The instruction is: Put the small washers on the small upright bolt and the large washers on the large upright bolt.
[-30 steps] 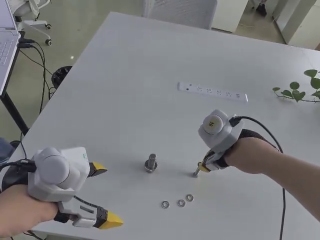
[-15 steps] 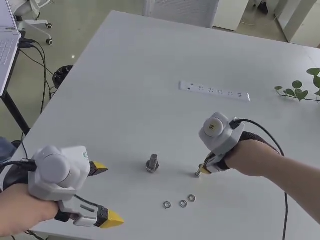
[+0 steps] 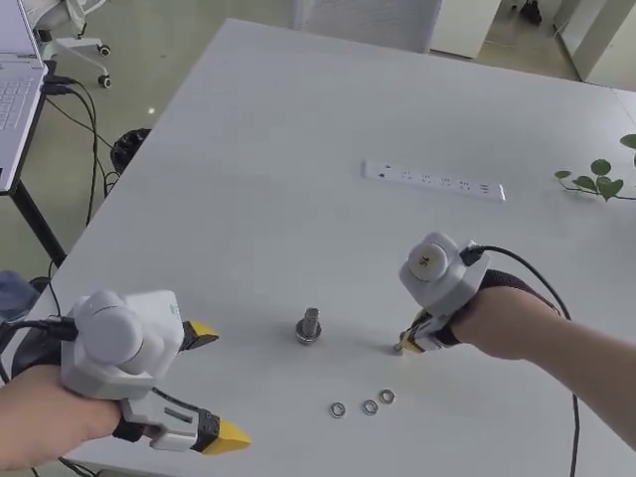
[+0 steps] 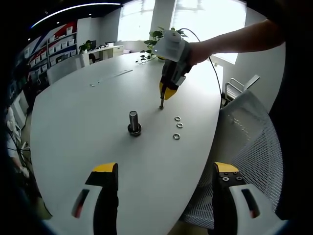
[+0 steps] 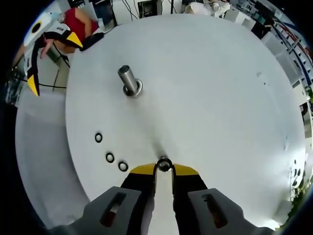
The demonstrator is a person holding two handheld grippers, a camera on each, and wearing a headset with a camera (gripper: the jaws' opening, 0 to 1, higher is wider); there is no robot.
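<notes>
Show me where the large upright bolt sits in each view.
Head view: large bolt at low centre, up and left of the washers.
Left gripper view: large bolt near the middle, left of the washers.
Right gripper view: large bolt at upper left, above the washers.
Shared landmark: the row of three washers.

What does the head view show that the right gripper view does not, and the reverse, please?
The head view adds the hand holding the right hand-held gripper. The right gripper view adds an end-on look at the small bolt between that gripper's closed yellow-tipped jaws. Both share the large bolt, three loose washers, the left hand-held gripper and the white table.
</notes>
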